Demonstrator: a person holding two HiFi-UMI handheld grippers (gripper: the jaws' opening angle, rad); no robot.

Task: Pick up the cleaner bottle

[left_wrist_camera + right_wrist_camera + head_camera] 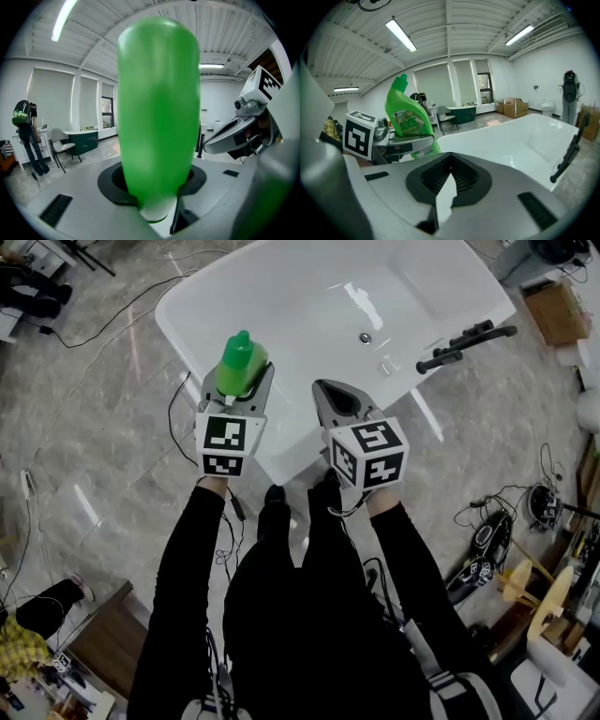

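Green cleaner bottle (408,119), label apparently reading "AXE", clamped in fingers of left gripper (239,390), right gripper (449,176) fingers closed together, empty, white bathtub (309,296), grey stone-look floor (103,427), strip-lit ceiling (450,28)

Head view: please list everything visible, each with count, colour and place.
cleaner bottle: one, green, upright in the jaws of the left gripper
bathtub: one, white, ahead of the person
tap fitting: one, black, on the bathtub's right rim
drain: one, metallic, in the bathtub's bottom
floor: grey, glossy
cardboard box: one, brown, on the floor, upper right
left gripper: one, grey, shut on the cleaner bottle
right gripper: one, grey, jaws together, empty
sleeves: two, black, below the grippers
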